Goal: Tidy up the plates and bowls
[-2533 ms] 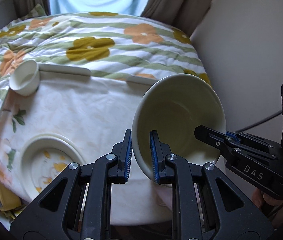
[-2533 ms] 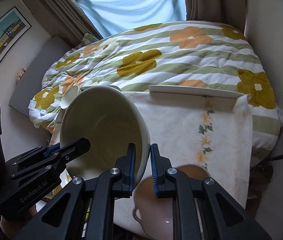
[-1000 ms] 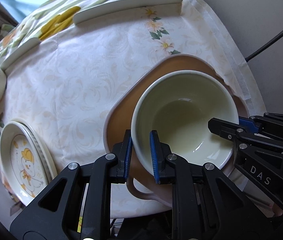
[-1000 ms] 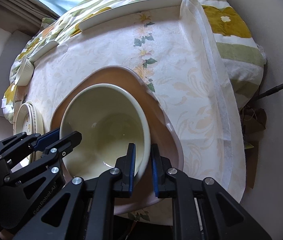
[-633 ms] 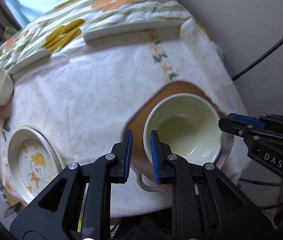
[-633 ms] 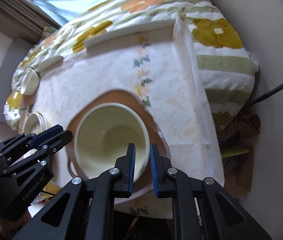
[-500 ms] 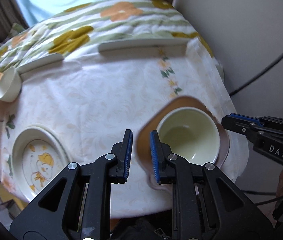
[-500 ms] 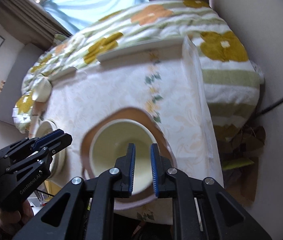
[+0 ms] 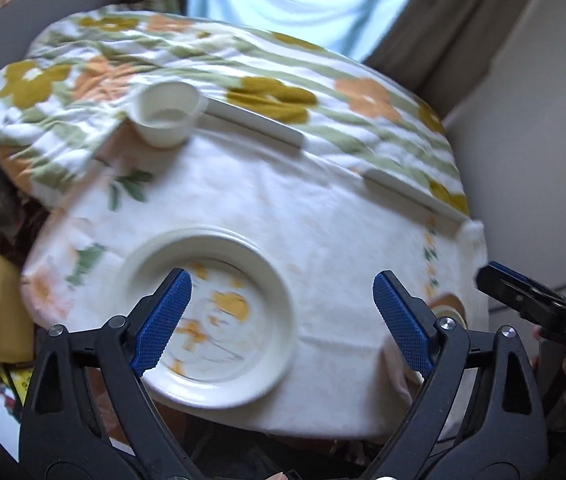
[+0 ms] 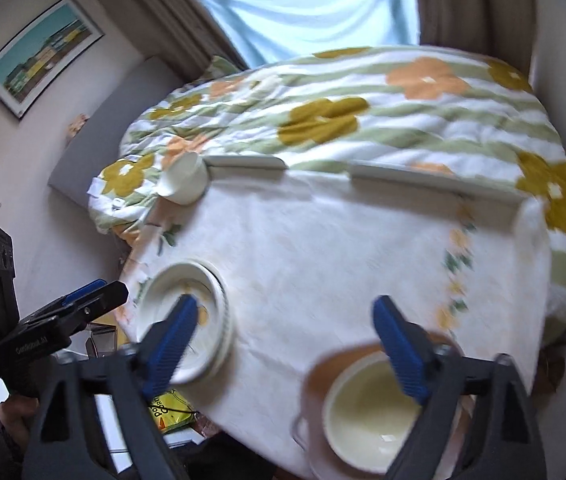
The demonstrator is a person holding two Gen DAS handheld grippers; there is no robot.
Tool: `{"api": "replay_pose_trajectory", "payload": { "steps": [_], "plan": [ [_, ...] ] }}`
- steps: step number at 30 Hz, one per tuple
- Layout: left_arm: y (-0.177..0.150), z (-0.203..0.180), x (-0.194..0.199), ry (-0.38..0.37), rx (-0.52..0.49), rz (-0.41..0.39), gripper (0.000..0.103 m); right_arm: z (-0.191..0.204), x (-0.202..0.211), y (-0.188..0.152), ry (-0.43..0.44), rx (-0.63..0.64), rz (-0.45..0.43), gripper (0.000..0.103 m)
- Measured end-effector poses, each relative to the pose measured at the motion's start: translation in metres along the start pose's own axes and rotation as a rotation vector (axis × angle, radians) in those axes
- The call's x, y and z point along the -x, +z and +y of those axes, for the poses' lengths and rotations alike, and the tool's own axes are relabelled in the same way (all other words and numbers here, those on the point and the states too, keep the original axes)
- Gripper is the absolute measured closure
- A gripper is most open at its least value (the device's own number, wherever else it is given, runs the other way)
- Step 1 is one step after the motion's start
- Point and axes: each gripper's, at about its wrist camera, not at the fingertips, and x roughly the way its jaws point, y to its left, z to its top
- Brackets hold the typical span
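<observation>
Cream bowl [image 10: 371, 412], small cup [image 9: 169, 118], stacked plates [image 9: 207, 320]; both claws [image 9: 281, 320] [image 10: 297, 348] opening, empty.

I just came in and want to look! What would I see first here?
Probably the big flowery blanket behind the table. Then the cream bowl sitting in a brown dish at the near right corner, and the plates stacked at the near left. A small white cup sits at the far left edge.
</observation>
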Motion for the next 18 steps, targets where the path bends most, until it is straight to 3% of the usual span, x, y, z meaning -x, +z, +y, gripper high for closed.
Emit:
{"api": "replay_pose_trajectory", "payload": {
  "steps": [3, 8, 13, 16, 18],
  "plan": [
    [0.028, 0.037, 0.006, 0.052, 0.060, -0.045, 0.011, 0.030, -0.015, 0.031, 0.016, 0.072, -0.027, 0.004],
    [0.081, 0.094, -0.002, 0.053, 0.178, -0.082, 0.009, 0.071, -0.051, 0.086, 0.111, 0.110, -0.031, 0.004],
    [0.124, 0.139, -0.051, 0.044, 0.249, -0.002, 0.009, 0.106, -0.112, 0.129, 0.110, 0.148, 0.040, 0.004],
    [0.133, 0.162, -0.077, 0.042, 0.310, 0.003, 0.009, 0.117, -0.155, 0.149, 0.124, 0.122, 0.089, 0.004],
    [0.139, 0.174, -0.099, 0.050, 0.320, 0.006, 0.009, 0.122, -0.187, 0.161, 0.082, 0.124, 0.118, 0.004]
  ]
}}
